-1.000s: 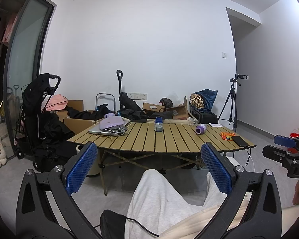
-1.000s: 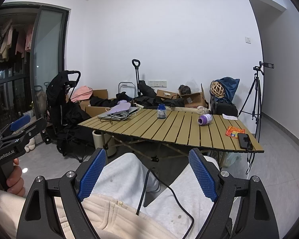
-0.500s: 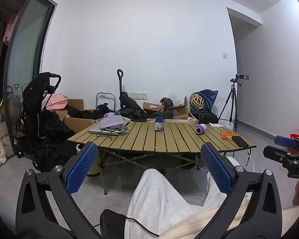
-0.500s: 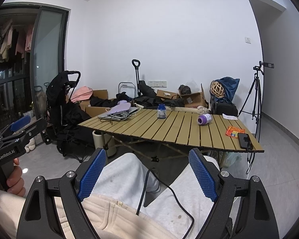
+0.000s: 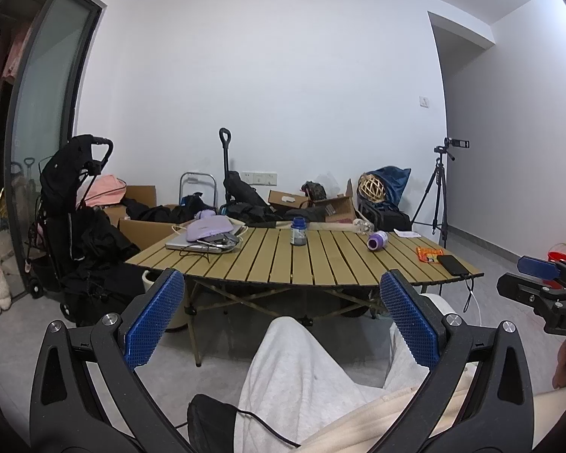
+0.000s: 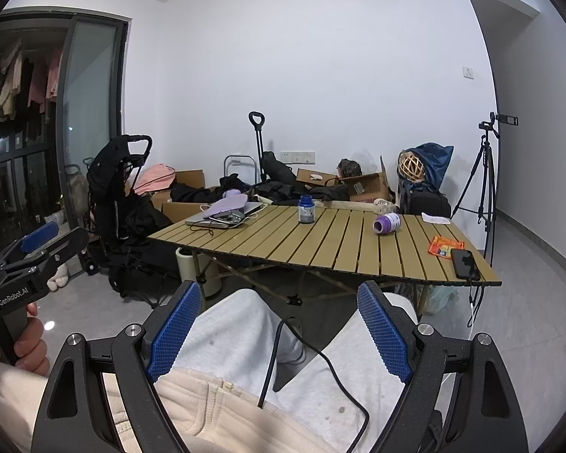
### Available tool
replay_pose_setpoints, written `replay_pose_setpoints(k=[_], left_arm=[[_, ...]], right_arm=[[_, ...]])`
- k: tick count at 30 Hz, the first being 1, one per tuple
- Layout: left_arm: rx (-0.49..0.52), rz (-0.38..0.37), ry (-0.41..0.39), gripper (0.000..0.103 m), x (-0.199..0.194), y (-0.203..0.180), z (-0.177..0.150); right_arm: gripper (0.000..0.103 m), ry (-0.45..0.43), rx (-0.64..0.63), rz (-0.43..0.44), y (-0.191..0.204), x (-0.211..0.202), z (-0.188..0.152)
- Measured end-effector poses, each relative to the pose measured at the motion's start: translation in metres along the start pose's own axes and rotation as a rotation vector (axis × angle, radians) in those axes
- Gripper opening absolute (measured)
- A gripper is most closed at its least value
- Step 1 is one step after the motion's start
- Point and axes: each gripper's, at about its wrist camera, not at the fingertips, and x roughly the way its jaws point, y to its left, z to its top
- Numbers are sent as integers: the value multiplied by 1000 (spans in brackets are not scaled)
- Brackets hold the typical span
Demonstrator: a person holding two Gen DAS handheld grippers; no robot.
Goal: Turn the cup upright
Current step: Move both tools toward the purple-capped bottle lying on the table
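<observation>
Both fisheye views are evenly, coolly lit and sharp, with soft shadows. Straight lines bow toward the dark vignetted corners. A small glare spot shines on the floor (image 6: 49, 325).

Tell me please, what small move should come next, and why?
Probably reach the right gripper forward toward the purple cup. The cup lies on its side on the table, far ahead; both the right gripper and the left gripper are open, empty, low over the lap. The cup sits right of centre, so the right seems nearer.
</observation>
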Motion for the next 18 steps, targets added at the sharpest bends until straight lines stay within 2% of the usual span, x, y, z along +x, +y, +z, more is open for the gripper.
replay_pose_setpoints(k=[3,5,9,13,18], left_arm=[[-1,2,38,103,10,-1,-1],[-18,-23,64,103,22,0,0],[37,-55,93,103,63,-4,9],[43,-86,125,103,124,-3,20],[20,-134,194,103,216,-9,22]], right_arm=[[89,10,13,9,-4,4,0],[89,28,27,38,-9,13,5],[89,85,40,57,-25,49,21],[89,138,13,46,-44,95,45],[89,208,42,4,-81,175,68]])
